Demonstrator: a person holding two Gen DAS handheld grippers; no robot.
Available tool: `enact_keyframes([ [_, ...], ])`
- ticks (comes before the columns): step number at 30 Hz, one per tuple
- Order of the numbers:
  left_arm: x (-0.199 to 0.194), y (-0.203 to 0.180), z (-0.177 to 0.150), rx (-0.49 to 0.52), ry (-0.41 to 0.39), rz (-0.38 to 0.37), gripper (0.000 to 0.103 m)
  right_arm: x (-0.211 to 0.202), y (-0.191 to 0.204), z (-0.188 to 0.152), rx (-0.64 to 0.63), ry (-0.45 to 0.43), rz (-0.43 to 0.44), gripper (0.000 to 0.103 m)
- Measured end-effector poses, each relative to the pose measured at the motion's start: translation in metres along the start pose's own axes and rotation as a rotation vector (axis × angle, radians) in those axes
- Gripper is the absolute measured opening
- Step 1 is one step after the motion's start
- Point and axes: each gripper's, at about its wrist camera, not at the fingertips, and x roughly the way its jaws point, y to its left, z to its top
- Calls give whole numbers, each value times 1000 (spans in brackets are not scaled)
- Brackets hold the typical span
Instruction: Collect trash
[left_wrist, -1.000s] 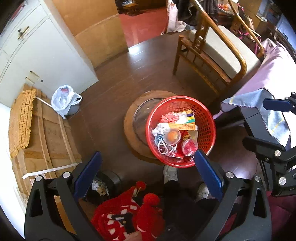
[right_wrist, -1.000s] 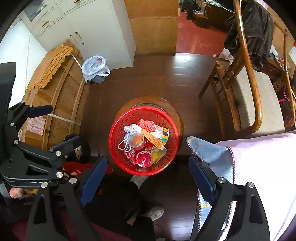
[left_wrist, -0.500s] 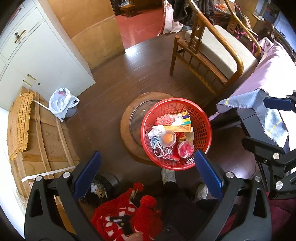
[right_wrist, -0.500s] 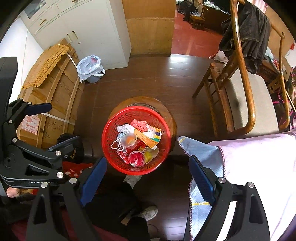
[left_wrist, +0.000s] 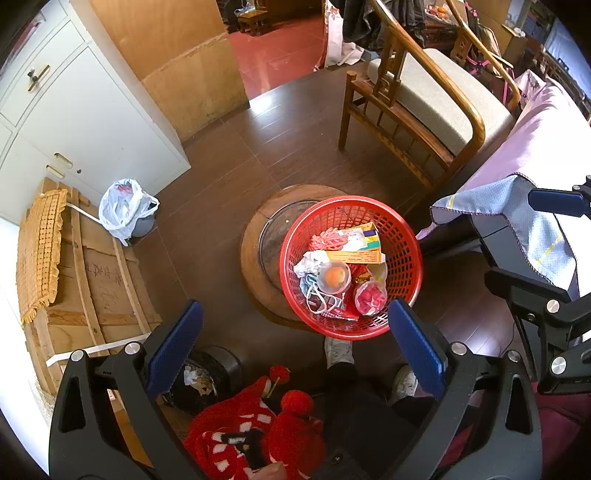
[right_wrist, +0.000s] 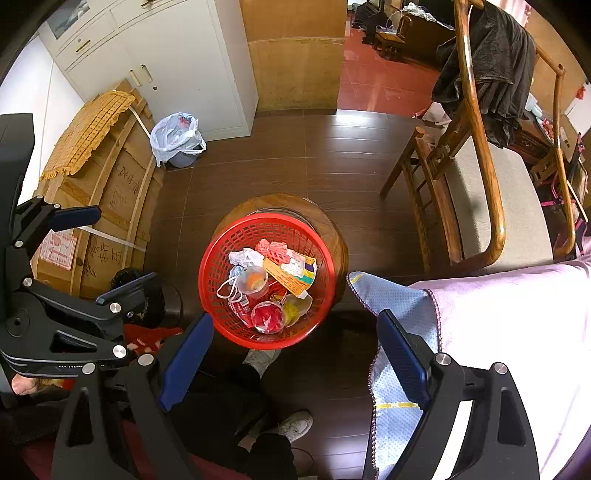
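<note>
Both grippers hang high above the floor, looking down, and neither holds anything. The left gripper (left_wrist: 295, 338) has its jaws spread wide with nothing between them; the right gripper (right_wrist: 295, 350) likewise has its jaws wide apart and empty.

Below them a red basket (left_wrist: 400, 229) (right_wrist: 214, 258) sits on a round wooden stool (left_wrist: 255, 236) (right_wrist: 332, 229), overhanging its near edge. The trash lies inside the basket: a clear cup with an orange piece (left_wrist: 334, 277) (right_wrist: 253, 280), a clear cup of red scraps (left_wrist: 370, 297) (right_wrist: 267, 316), a crumpled white tissue (left_wrist: 309, 260) (right_wrist: 243, 256), a face mask with white loops (left_wrist: 314, 295) (right_wrist: 227, 286) and an orange and yellow paper packet (left_wrist: 356, 254) (right_wrist: 290, 278).

On the far left a small bin lined with a white plastic bag (left_wrist: 123, 210) (right_wrist: 177, 138) stands on the dark wooden floor (left_wrist: 221, 166) (right_wrist: 277, 162), just beside a large cardboard box (left_wrist: 99, 280) (right_wrist: 118, 206). A wooden armchair (left_wrist: 417, 107) (right_wrist: 480, 184) stands to the far right.
</note>
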Motion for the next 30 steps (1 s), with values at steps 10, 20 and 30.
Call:
enact_keyframes([
  [10, -2, -3, 0, 7, -9, 2, 96, -2, 2, -2, -2, -4, -5, 88],
  [20, -5, -5, 2, 14, -20, 4, 96, -7, 3, -4, 0, -10, -16, 88],
  [30, -5, -5, 3, 18, -25, 5, 96, -6, 3, -4, 0, -9, -16, 88],
])
